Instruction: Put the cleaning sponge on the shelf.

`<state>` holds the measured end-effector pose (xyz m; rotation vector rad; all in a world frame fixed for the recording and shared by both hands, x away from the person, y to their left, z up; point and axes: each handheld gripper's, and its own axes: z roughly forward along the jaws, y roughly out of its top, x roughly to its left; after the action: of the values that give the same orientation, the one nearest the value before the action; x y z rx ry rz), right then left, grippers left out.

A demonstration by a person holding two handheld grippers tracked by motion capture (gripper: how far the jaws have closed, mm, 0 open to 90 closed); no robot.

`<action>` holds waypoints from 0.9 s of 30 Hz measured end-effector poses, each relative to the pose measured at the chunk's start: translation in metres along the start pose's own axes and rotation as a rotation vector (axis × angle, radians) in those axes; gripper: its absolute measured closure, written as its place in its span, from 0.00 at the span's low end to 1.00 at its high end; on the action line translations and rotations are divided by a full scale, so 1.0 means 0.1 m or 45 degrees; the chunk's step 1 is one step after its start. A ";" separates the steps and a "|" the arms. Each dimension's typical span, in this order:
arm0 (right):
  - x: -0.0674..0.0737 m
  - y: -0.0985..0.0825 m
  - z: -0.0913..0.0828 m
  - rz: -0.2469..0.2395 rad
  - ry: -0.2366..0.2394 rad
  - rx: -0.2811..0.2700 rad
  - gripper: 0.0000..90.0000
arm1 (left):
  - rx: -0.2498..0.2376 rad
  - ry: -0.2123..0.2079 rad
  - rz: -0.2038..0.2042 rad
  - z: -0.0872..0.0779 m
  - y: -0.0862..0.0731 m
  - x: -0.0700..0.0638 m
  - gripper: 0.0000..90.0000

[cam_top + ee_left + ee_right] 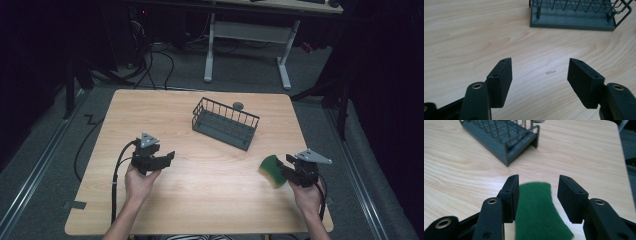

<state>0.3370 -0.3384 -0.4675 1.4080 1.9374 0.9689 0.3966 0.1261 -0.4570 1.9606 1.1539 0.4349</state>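
A green sponge (270, 167) with a yellow underside hangs tilted just above the wooden table (210, 195) at the right. My right gripper (283, 171) is shut on it. In the right gripper view the sponge (536, 212) lies between the two black jaws of the right gripper (537, 187), blurred, with its green face up. My left gripper (169, 158) is held above the left part of the table, pointing right. In the left gripper view the left gripper (540, 72) stands open with only bare wood between its jaws.
A dark wire basket (225, 124) with a solid floor stands at the table's middle back, also seen as the basket (574, 22) ahead of the left jaws and the basket (499, 137) ahead of the right ones. A small grey round object (238, 105) sits behind it.
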 end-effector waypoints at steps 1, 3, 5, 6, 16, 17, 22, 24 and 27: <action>0.00 0.00 0.00 0.000 0.000 0.000 0.58 | 0.000 -0.002 0.005 0.01 0.04 0.00 0.41; 0.03 0.06 0.03 -0.003 0.017 0.000 0.58 | 0.008 -0.003 0.019 0.05 0.15 -0.01 0.41; 0.05 0.11 0.07 -0.013 0.035 0.000 0.59 | 0.011 -0.002 0.031 0.08 0.24 -0.02 0.41; 0.06 0.14 0.09 -0.017 0.041 0.003 0.59 | 0.015 0.003 0.036 0.11 0.30 -0.02 0.42; 0.10 0.45 0.27 0.018 0.084 0.009 0.59 | 0.004 -0.028 0.072 0.28 0.73 -0.05 0.48; 0.10 0.48 0.28 0.019 0.086 0.002 0.59 | -0.001 -0.019 0.080 0.31 0.80 -0.07 0.48; 0.12 0.66 0.38 0.017 0.085 0.002 0.58 | -0.007 -0.010 0.081 0.45 1.02 -0.08 0.49; 0.15 0.74 0.43 0.014 0.086 0.003 0.58 | -0.005 0.005 0.087 0.52 1.11 -0.08 0.50; 0.17 0.82 0.51 0.022 0.084 0.010 0.57 | -0.006 0.009 0.078 0.63 1.22 -0.06 0.50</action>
<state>0.4172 -0.2950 -0.4313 1.4159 1.9817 1.0292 0.5028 0.0600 -0.4009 1.9961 1.0984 0.4771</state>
